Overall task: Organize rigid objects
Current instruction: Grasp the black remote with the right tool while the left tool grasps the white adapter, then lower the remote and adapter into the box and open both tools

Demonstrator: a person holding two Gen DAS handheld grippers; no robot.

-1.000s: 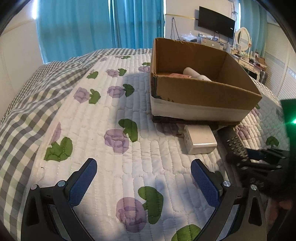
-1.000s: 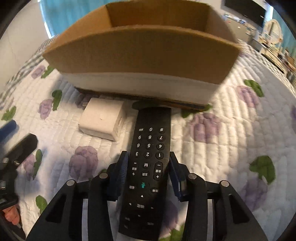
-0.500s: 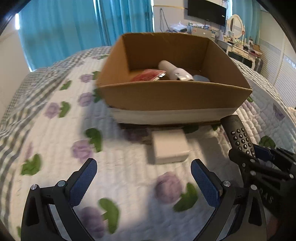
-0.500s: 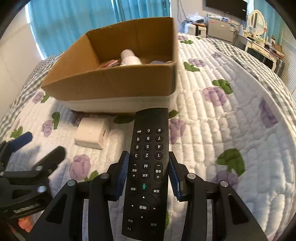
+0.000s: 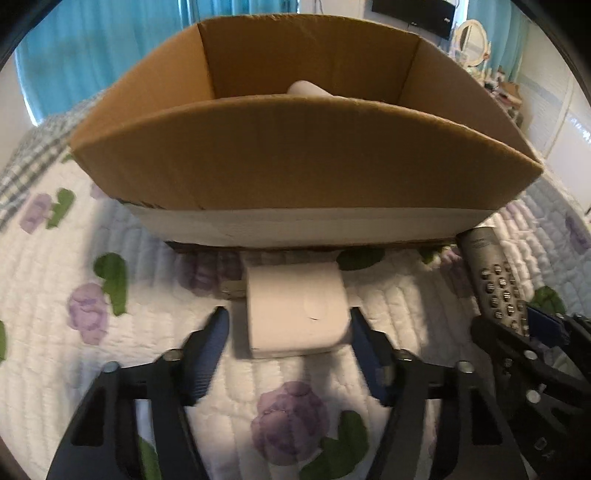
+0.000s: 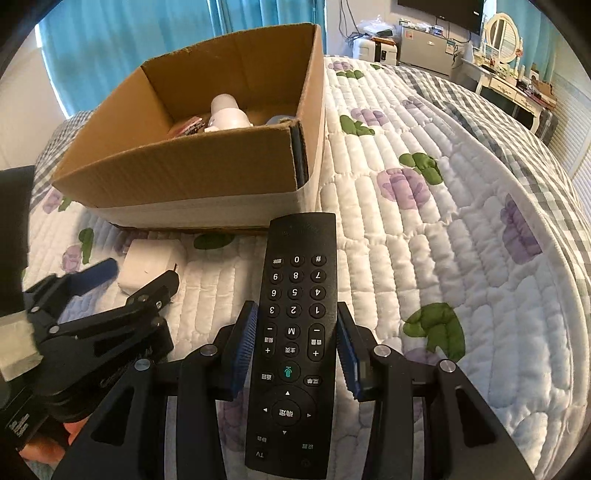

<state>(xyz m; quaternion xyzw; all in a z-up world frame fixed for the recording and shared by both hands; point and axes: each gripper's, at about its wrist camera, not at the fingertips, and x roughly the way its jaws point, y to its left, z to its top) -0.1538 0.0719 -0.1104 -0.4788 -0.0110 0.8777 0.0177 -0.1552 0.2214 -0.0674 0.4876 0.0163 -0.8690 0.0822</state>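
A white charger block (image 5: 297,310) lies on the quilt just in front of a cardboard box (image 5: 303,158). My left gripper (image 5: 290,328) is open, with its jaws on either side of the charger; the right one is close to its side and the left one stands a little off. My right gripper (image 6: 295,336) is shut on a black remote control (image 6: 295,332) and holds it above the quilt, right of the box (image 6: 192,170). The charger (image 6: 149,264) and the left gripper (image 6: 122,280) also show in the right wrist view. The remote (image 5: 495,273) shows at the right of the left wrist view.
The box holds a white bottle-like object (image 6: 227,114), a pink packet (image 6: 186,125) and a bluish item (image 6: 279,120). The floral quilt (image 6: 443,229) covers the bed. Blue curtains (image 6: 129,37) hang behind; a dresser with a mirror (image 6: 502,29) stands far right.
My left gripper has moved forward and down to the charger and its jaws have narrowed around it. My right gripper has lifted the remote and swung it to the right of the box.
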